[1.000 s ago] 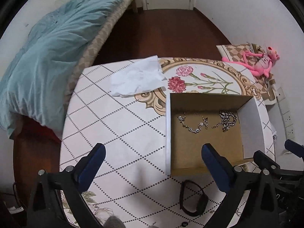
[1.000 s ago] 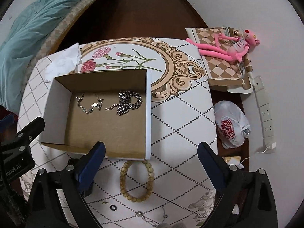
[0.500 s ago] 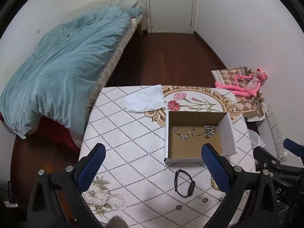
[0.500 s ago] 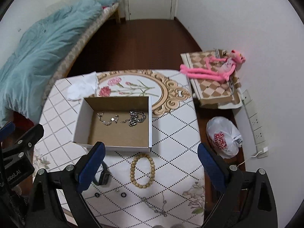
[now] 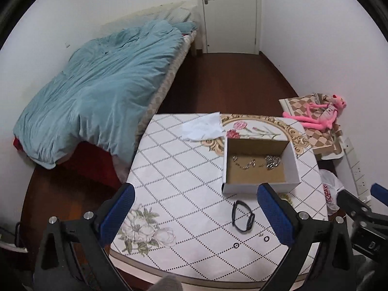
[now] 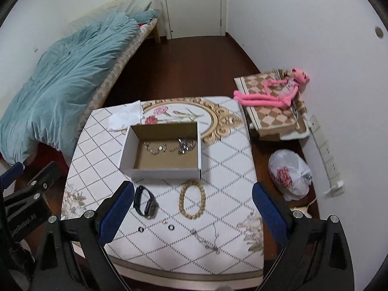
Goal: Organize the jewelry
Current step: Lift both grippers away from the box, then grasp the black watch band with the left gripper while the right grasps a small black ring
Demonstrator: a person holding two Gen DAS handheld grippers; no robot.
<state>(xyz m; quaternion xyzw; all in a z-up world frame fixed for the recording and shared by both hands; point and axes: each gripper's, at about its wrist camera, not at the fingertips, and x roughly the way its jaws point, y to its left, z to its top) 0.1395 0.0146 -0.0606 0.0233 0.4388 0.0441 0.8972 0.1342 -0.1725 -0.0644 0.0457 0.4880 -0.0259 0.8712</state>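
An open cardboard box [image 6: 165, 172] [image 5: 260, 186] stands on the patterned table [image 6: 223, 165]. Inside it lie a thin silver chain [image 6: 155, 148] and a thick silver chain [image 6: 186, 145]. In front of the box lie a black wristband [image 6: 145, 205] [image 5: 242, 216], a wooden bead bracelet [image 6: 192, 202], small rings [image 6: 171, 227] and a thin necklace [image 6: 206, 238]. My left gripper [image 5: 195, 217] and my right gripper [image 6: 192, 215] are both open and empty, held high above the table's near edge.
White crumpled paper [image 6: 126, 118] lies at the table's far left corner. A bed with a teal duvet [image 5: 97, 92] is to the left. A pink plush toy [image 6: 271, 92], a white plastic bag [image 6: 288, 172] and a power strip [image 6: 326, 155] sit on the floor at the right.
Both grippers have pulled back and up from the box, so the whole table and room now show. Both stay open and empty.
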